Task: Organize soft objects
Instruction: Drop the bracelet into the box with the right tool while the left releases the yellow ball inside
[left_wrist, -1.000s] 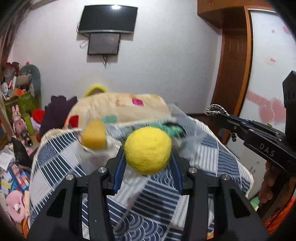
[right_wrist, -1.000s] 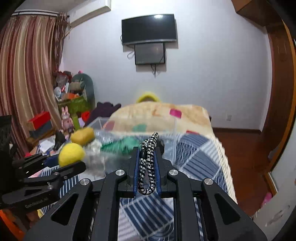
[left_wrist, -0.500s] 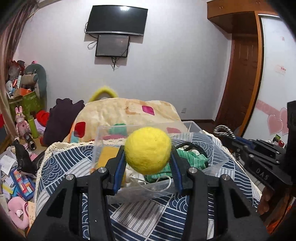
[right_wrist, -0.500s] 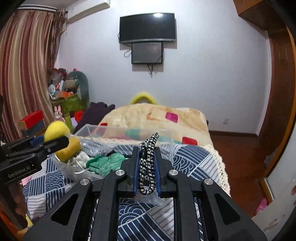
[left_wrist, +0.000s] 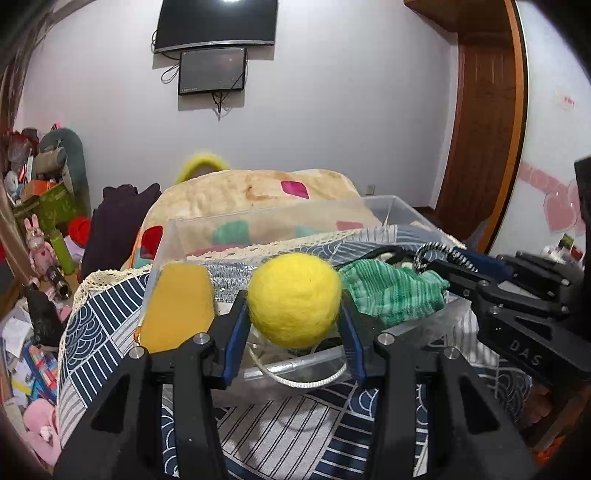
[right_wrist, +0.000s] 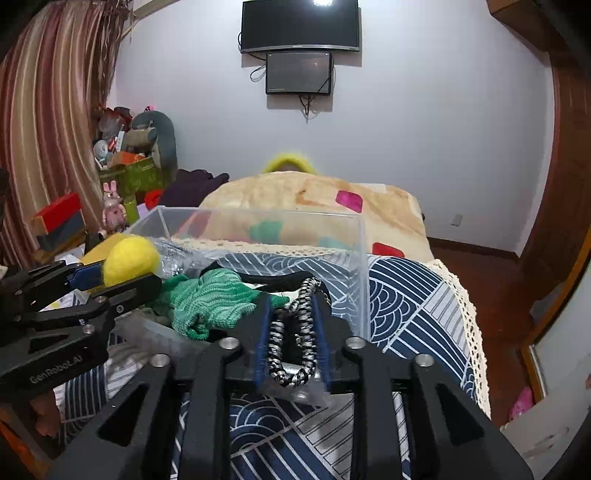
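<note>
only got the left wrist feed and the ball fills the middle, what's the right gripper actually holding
Observer: The right gripper is shut on a black-and-white braided cord, a doubled loop between its fingers.
Operator: is it over the bin yet
Observer: Its tips sit at the near wall of the clear plastic bin, right beside the green knit cloth inside.
Operator: and my ball from that side
Observer: The yellow felt ball is clamped in the left gripper, at the bin's left end.
</note>
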